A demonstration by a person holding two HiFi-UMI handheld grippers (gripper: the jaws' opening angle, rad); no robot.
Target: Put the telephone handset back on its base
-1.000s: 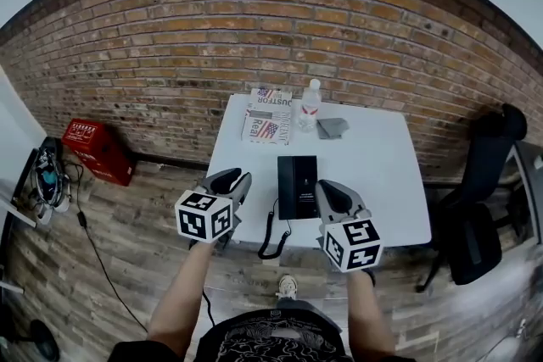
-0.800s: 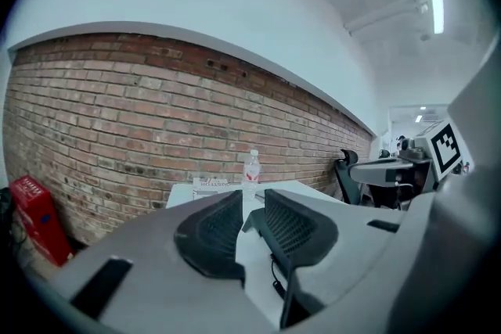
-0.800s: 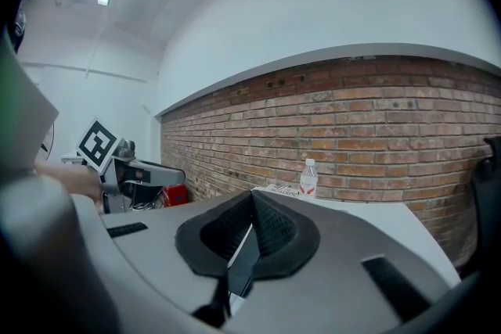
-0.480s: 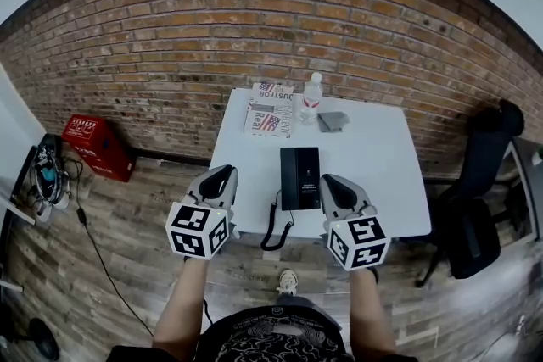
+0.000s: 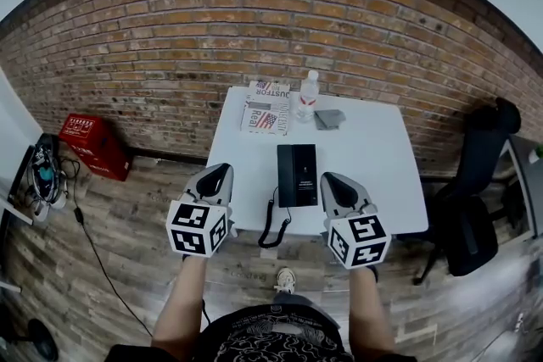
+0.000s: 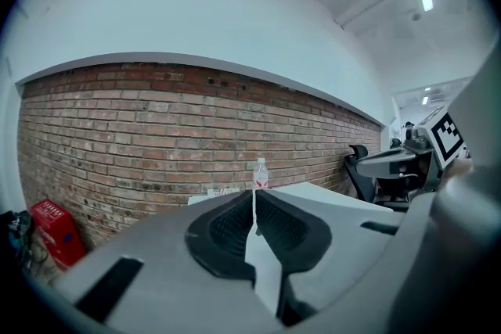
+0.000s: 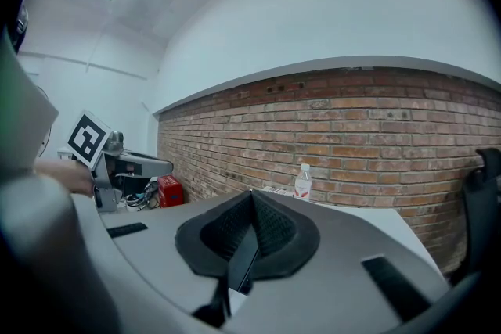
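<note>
A black telephone [image 5: 297, 175] lies flat near the front edge of the white table [image 5: 382, 165]. Its coiled cord [image 5: 273, 229] hangs over that edge. From the head view I cannot tell the handset apart from the base. My left gripper [image 5: 217, 172] is held in front of the table's left front corner, left of the phone. My right gripper [image 5: 330, 181] hovers at the front edge just right of the phone. In both gripper views the left gripper [image 6: 254, 203] and the right gripper [image 7: 251, 203] are shut with nothing held.
At the back of the table lie a newspaper [image 5: 265, 108], a clear water bottle [image 5: 307, 97] and a grey cloth [image 5: 329, 119]. A brick wall stands behind. A red crate [image 5: 88, 145] sits on the wooden floor at left, a black office chair [image 5: 475, 199] at right.
My left gripper has drawn back and down, away from the table edge, and now points straighter ahead. The right gripper has barely moved. The phone has stayed in place.
</note>
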